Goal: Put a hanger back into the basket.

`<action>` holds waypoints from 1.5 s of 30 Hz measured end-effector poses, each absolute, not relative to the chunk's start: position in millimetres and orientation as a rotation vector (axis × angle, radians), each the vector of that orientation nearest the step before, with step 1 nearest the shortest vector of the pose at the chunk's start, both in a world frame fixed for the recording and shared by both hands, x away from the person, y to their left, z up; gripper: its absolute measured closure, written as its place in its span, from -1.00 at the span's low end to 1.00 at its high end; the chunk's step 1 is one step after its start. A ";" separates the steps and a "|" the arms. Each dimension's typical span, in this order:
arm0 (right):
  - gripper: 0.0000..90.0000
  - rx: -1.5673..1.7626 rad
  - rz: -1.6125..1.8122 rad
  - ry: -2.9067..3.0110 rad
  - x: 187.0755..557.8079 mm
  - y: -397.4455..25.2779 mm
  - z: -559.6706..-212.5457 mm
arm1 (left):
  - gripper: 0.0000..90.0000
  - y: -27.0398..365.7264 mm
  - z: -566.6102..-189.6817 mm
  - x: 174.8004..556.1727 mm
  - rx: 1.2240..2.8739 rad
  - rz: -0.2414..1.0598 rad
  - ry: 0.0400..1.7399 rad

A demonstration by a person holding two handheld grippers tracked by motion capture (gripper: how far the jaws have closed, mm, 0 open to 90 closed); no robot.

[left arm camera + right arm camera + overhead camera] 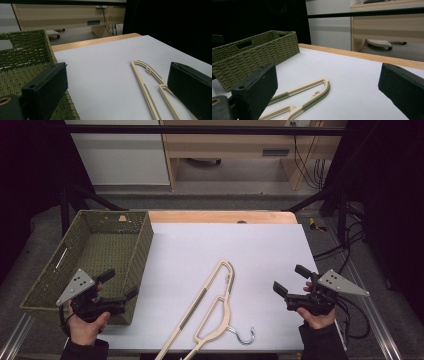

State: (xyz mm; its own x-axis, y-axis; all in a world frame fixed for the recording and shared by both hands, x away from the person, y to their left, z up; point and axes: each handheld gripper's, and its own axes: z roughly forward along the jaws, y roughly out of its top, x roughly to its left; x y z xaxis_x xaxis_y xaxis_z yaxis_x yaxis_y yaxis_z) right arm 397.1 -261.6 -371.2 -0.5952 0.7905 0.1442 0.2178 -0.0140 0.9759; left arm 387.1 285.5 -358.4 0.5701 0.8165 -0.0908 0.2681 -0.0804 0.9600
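Cream clothes hanger [210,307] with olive grip strips and metal hook lies flat, lower centre on white sheet [250,250]; left gripper [117,285] and right gripper [289,279] both released, flanking it; green wicker basket [142,245] at left.

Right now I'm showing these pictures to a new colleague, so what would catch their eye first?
Probably the cream hanger, lying flat on the white sheet near the table's front edge with its metal hook pointing right. Next, the green woven basket at the table's left. The left gripper and right gripper hang open on either side of the hanger, touching nothing.
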 end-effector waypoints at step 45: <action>-0.33 0.955 1.419 2.294 372.3 -174.5 -423.4 | -0.92 274.8 -361.3 384.8 1.677 0.566 0.894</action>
